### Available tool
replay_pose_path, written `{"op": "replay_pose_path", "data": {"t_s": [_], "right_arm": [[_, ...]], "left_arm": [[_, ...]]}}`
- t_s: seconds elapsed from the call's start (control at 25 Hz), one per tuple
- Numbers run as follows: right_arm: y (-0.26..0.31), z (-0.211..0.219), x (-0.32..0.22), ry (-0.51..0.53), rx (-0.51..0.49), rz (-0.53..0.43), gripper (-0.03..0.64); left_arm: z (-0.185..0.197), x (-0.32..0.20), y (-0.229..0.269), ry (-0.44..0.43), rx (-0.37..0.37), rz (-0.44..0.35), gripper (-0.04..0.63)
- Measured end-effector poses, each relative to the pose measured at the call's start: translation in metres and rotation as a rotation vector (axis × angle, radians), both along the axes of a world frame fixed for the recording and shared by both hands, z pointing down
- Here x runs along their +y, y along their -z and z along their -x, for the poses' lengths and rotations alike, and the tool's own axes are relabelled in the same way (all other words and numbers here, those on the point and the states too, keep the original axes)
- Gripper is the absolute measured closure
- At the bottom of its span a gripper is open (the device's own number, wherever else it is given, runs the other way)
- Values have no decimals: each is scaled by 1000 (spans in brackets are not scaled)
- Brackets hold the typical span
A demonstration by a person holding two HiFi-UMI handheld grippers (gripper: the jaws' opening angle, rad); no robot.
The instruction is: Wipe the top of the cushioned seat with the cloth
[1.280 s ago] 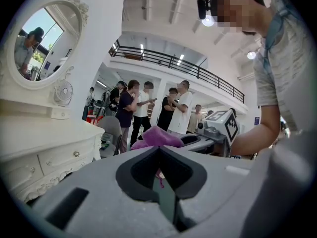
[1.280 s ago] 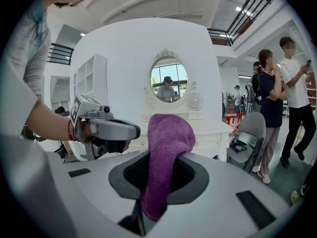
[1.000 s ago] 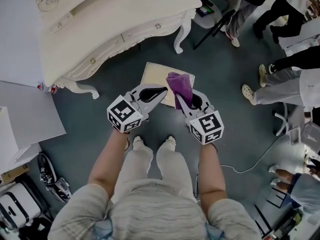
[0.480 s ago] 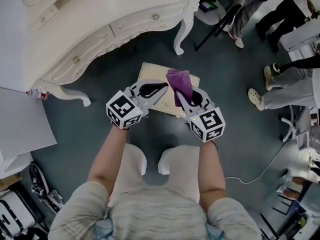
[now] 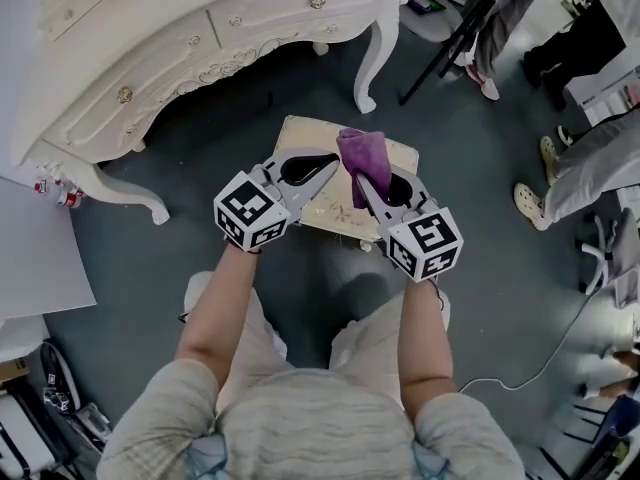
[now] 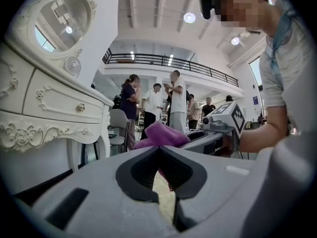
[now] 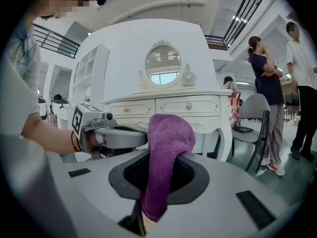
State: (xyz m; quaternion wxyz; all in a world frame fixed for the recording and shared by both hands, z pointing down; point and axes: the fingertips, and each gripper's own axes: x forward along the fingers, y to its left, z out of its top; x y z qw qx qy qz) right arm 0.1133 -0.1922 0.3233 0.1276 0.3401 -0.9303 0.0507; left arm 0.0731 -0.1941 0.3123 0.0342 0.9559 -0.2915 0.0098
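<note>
The cushioned seat [image 5: 300, 134] is a cream square stool on the dark floor in front of the dressing table. A purple cloth [image 5: 364, 155] hangs bunched over it, and my right gripper [image 5: 362, 175] is shut on that cloth. In the right gripper view the cloth [image 7: 166, 152] drapes down between the jaws and fills them. My left gripper [image 5: 329, 171] is shut with nothing in it and hovers over the seat's left half, beside the right one. In the left gripper view the cloth [image 6: 161, 134] shows just past the closed jaws, with the seat [image 6: 166, 200] below.
An ornate white dressing table [image 5: 180, 38] stands just beyond the seat, its curved leg [image 5: 367, 63] close to the seat's far corner. A grey chair [image 5: 455, 23] and several standing people [image 5: 570, 158] are at the right. A white cable [image 5: 530, 353] lies on the floor.
Both grippers have come down toward the seat, cloth still in the right one. The person has crouched, and the seat now lies directly under the jaws.
</note>
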Motion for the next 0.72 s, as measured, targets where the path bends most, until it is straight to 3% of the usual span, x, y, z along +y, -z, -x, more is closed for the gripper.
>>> {"op": "replay_pose_path", "data": {"t_s": [0.28,0.72], "right_arm": [[-44,-4,6,-12,23,-21,551],[-68,1,8,-54,93,-14,551]], "left_arm": [[-6,9,-41,2,19,-27,583],[11,21,-60,7,61,-75,581]]}}
